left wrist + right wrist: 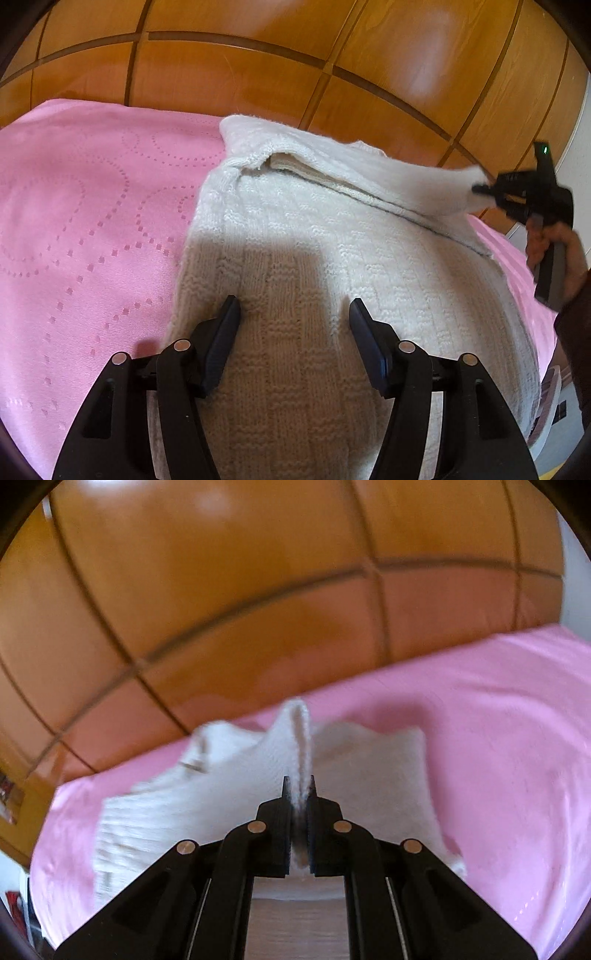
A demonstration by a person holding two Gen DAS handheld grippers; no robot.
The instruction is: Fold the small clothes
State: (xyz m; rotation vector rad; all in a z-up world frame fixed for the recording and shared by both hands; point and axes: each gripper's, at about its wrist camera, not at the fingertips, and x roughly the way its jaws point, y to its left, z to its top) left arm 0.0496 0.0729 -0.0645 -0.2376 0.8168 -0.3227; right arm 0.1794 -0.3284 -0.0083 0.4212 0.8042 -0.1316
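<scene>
While right tool pinches white sweater, left tool gaping

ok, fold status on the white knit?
Done: white knit sweater lies spread on the pink cover. In hand: right gripper is clamped on a sleeve edge, lifted off the cover. Left gripper is open over the body, gripping nothing. Left: lay the sleeve across, then the remaining folds.

Cream ribbed-knit sweater, pink dotted-ring bedspread, orange wooden headboard
</scene>
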